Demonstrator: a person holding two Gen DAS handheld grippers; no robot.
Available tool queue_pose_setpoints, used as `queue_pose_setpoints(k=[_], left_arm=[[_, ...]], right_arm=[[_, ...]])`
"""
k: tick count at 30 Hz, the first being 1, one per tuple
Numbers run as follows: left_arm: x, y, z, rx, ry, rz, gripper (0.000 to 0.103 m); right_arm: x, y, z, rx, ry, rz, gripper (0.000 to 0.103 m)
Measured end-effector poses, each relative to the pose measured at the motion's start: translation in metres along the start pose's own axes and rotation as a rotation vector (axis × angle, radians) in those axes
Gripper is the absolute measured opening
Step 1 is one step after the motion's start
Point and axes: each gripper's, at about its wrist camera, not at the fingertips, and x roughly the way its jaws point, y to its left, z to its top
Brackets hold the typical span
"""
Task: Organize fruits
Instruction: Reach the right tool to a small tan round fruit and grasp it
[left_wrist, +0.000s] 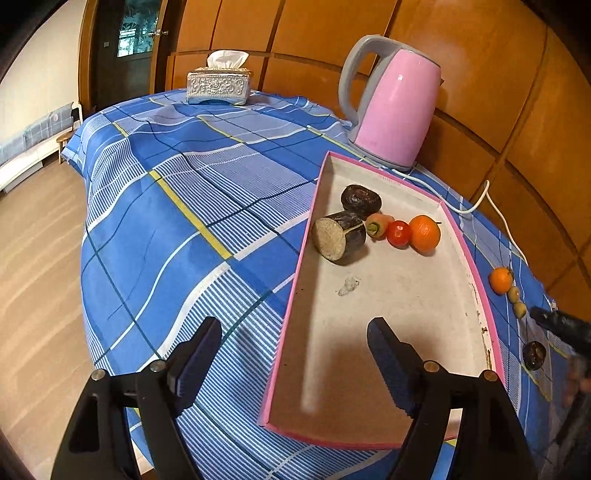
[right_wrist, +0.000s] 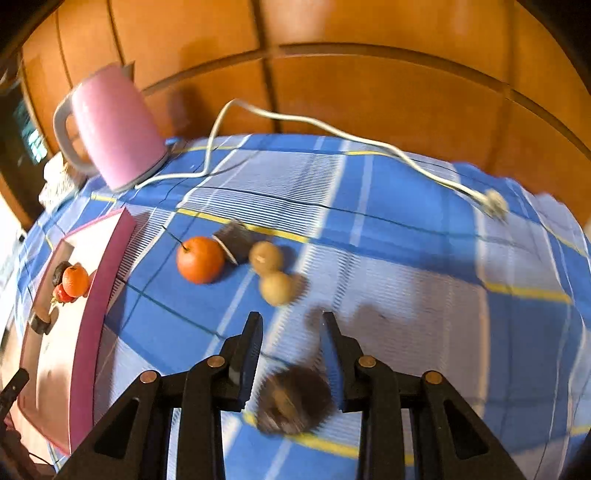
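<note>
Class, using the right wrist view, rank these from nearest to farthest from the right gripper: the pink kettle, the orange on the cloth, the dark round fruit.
1. Dark round fruit, between the right gripper's fingers.
2. Orange, ahead and left, on the cloth.
3. Pink kettle, far left, by the wall.

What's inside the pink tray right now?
In the pink tray: two dark cut pieces, a small carrot-like piece, a tomato and an orange, bunched at the far end. The near corner is hidden behind the left gripper.
</note>
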Motion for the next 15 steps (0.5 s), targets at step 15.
queue_pose_setpoints(k=[15], left_arm=[[0.004, 0.003, 0.0, -0.003, 0.015, 0.003, 0.082]], right_arm=[[0.044, 0.008, 0.013, -0.07, 0.098, -0.055, 0.025]])
